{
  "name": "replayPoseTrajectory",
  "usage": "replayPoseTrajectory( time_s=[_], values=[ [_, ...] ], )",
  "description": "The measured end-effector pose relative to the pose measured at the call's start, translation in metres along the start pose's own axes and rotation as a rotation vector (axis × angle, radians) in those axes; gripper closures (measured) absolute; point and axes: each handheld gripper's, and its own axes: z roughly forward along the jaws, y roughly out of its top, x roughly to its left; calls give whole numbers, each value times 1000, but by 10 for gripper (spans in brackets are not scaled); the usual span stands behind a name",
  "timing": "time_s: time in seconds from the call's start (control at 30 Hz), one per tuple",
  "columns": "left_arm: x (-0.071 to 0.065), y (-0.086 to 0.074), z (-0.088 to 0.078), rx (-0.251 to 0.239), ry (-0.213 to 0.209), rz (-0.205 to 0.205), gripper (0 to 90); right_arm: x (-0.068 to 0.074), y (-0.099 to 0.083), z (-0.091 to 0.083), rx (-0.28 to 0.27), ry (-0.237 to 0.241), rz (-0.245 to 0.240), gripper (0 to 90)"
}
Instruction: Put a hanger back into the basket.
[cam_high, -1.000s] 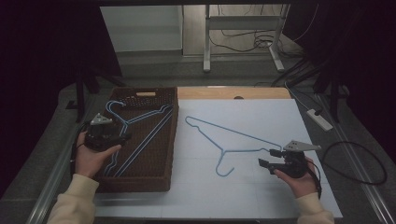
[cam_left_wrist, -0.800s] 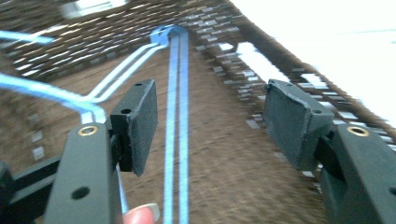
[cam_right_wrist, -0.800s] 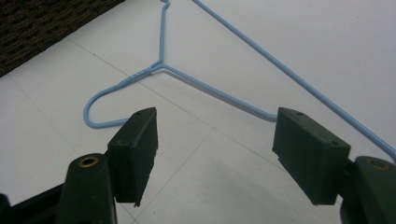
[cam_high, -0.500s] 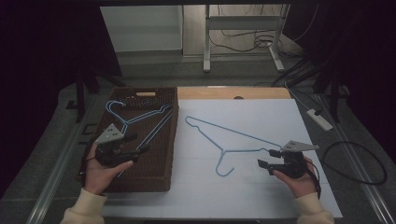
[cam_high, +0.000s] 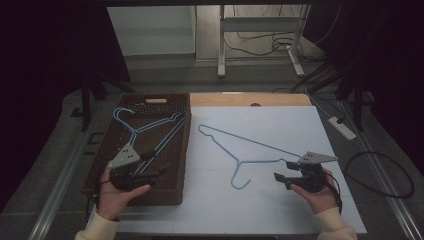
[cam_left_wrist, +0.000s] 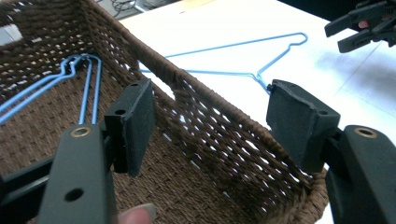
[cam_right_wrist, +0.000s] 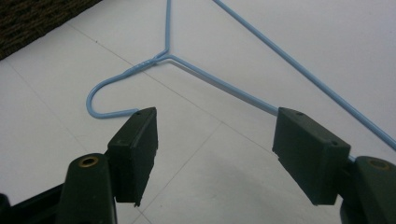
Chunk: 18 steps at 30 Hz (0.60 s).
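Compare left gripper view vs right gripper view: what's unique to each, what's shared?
Left gripper view alone: the brown wicker basket with blue hangers inside, the left gripper with its jaws open astride the basket's near wall, and the right gripper farther off. Right gripper view alone: a close look at the hook end, with the right gripper's own jaws open just short of it. Shared: the blue hanger on the table and the white tabletop.

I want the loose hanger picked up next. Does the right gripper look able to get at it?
Probably yes: the right gripper is open beside the blue hanger, which lies flat on the white board with nothing between them.
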Motion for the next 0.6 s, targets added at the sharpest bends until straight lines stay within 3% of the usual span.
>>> replayPoseTrajectory(
  time_s=[0.6],
  values=[
    [-8,-6,11,18,-24,6,334,12,5,-3,10,10,-32,338]
  ],
)
